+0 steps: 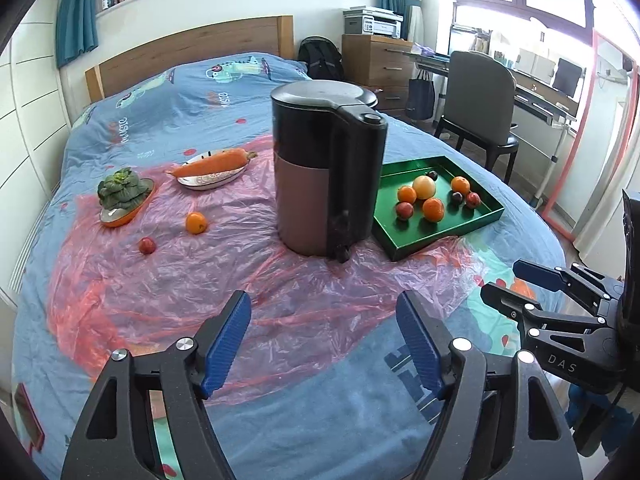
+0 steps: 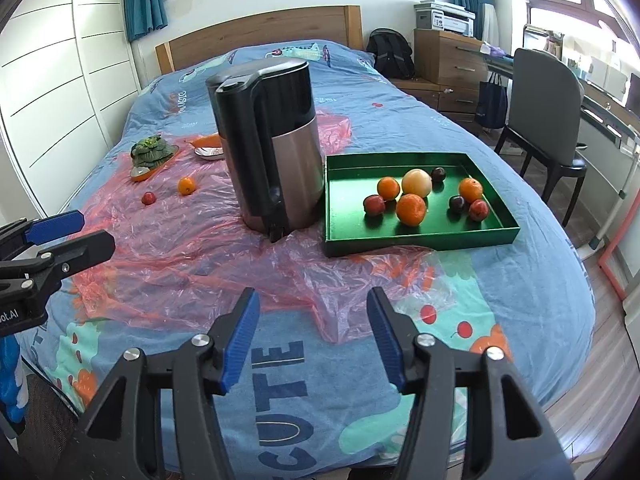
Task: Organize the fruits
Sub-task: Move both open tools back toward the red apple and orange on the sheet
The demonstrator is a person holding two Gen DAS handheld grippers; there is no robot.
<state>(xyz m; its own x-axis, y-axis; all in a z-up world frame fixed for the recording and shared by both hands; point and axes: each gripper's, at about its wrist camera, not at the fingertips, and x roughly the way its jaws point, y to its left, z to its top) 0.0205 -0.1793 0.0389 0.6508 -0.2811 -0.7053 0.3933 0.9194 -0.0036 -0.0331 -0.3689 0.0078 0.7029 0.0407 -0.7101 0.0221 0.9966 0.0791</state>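
Note:
A green tray [image 1: 472, 224] [image 2: 420, 240] lies on the bed, right of a kettle. It holds several fruits: oranges, dark red plums and one pale yellow fruit [image 2: 417, 183]. Left of the kettle, a loose orange [image 1: 196, 223] [image 2: 186, 185] and a small red fruit [image 1: 147, 245] [image 2: 148, 198] rest on pink plastic sheet. My left gripper [image 1: 323, 298] [image 2: 96, 228] hovers open over the near part of the sheet, nothing between its blue pads. My right gripper [image 2: 312, 294] [image 1: 504, 280] is open and empty too, near the bed's front, short of the tray.
A tall black and steel kettle [image 1: 328, 176] [image 2: 272, 152] stands mid-bed between the loose fruit and the tray. Behind the loose fruit are a carrot [image 1: 212, 164] on a plate and a leafy vegetable [image 1: 120, 192] on an orange dish. A chair [image 1: 480, 112] and drawers stand right of the bed.

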